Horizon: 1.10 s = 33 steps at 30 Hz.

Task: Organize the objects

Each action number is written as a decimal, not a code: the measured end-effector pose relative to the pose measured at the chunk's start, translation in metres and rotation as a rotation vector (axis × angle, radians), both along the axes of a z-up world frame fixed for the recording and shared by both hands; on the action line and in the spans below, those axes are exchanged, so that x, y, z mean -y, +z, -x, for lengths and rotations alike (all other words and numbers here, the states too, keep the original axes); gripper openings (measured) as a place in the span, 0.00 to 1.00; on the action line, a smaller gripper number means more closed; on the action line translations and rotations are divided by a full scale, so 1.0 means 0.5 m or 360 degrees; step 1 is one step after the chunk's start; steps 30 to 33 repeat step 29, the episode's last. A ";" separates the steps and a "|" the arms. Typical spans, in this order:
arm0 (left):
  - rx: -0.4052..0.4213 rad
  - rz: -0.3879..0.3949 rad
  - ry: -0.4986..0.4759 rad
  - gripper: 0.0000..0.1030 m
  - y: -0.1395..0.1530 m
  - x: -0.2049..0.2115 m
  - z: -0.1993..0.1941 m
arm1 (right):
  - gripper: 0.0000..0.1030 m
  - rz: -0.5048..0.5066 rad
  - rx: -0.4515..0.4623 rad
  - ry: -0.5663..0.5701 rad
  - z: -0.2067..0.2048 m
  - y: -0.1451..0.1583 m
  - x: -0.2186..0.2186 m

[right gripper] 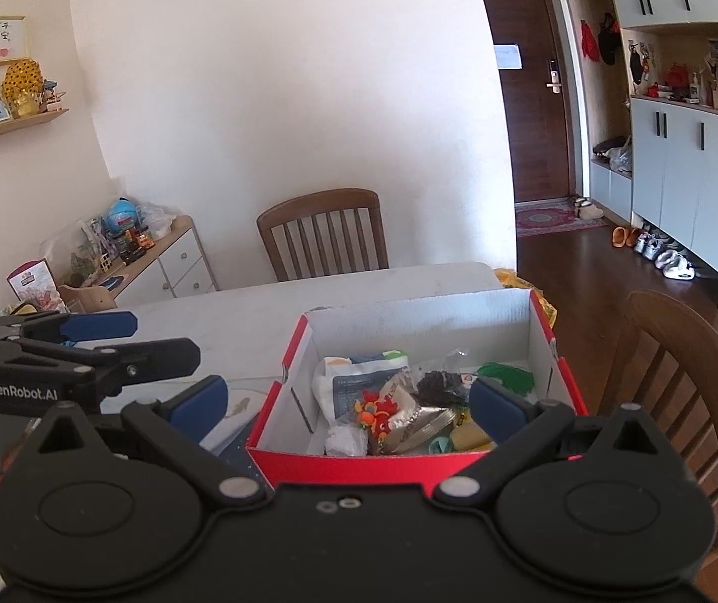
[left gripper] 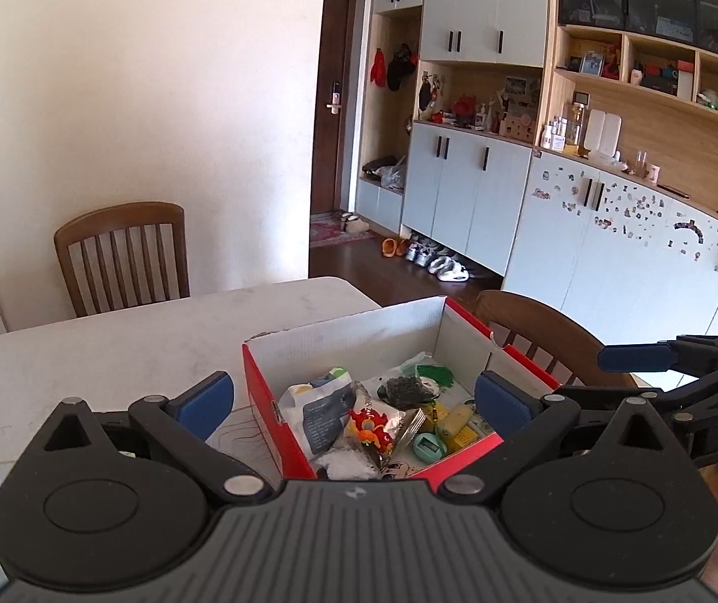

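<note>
- Two grippers hovering side by side, and I'm looking down into the red box (left gripper: 359, 367) sitting on the bench (left gripper: 107, 341), right at the bench's far corner.
- Left gripper (left gripper: 353, 397) is hanging over the box's near-left wall, fingers spread wide and gripping nothing; one blue pad (left gripper: 205, 404) is outside the box, the other above its contents.
- Right gripper (right gripper: 348, 402) is doing the same from the near side, fingers wide apart and empty.
- I'm seeing the objects already heaped in the box's near end: a white pouch (right gripper: 353, 377), an orange toy (right gripper: 376, 414), a yellow block (left gripper: 454, 422), a green bundle (right gripper: 507, 377). Judging from that, the box is the collecting place.
- I'm noting the far half of the box floor is bare, so there's room to spread things.
- I'm watching the edges: a chair (right gripper: 685, 377) is standing close on the right, and the box is near the bench's edge, so a push outward could be risky.
</note>
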<state>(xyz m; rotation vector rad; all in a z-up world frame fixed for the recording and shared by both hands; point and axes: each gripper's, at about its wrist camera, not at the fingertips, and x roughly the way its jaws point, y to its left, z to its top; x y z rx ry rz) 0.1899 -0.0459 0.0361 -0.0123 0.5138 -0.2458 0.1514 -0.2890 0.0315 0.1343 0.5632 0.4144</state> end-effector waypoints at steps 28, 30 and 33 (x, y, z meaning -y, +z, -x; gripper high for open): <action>0.0029 0.0068 -0.0023 1.00 -0.011 -0.033 0.019 | 0.99 -0.0010 0.0000 -0.0152 0.026 -0.013 -0.023; 0.0034 0.0071 -0.0027 1.00 -0.010 -0.037 0.020 | 0.99 -0.0008 -0.0001 -0.0153 0.025 -0.013 -0.024; 0.0034 0.0071 -0.0027 1.00 -0.010 -0.037 0.020 | 0.99 -0.0008 -0.0001 -0.0153 0.025 -0.013 -0.024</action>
